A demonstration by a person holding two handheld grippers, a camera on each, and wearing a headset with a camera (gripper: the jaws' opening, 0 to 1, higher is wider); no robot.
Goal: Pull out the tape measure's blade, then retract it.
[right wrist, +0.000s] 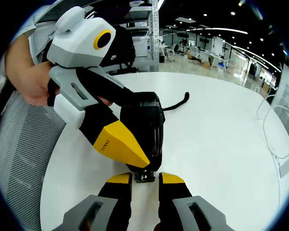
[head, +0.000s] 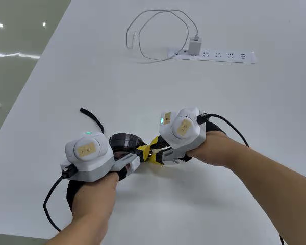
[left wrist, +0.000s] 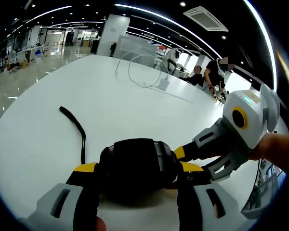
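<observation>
Clamping the tape measure (left wrist: pixel 135 161) by its rigid black case over the white table (head: pixel 219 102), left gripper (left wrist: pixel 138 169) holds firm; right gripper (right wrist: pixel 145 180), nearly closed, seemingly pinches the thin blade tab (right wrist: pixel 144 176): springy, slip-prone pull point.

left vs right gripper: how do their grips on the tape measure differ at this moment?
The left gripper has its yellow-tipped jaws spread wide around the black round tape measure case; the right gripper has its jaws nearly together. The left clamps the case's flanks; the right appears to pinch the small blade end hook at the case's mouth. Shared: both are closed on the same tape measure, facing each other over the white table.
</observation>
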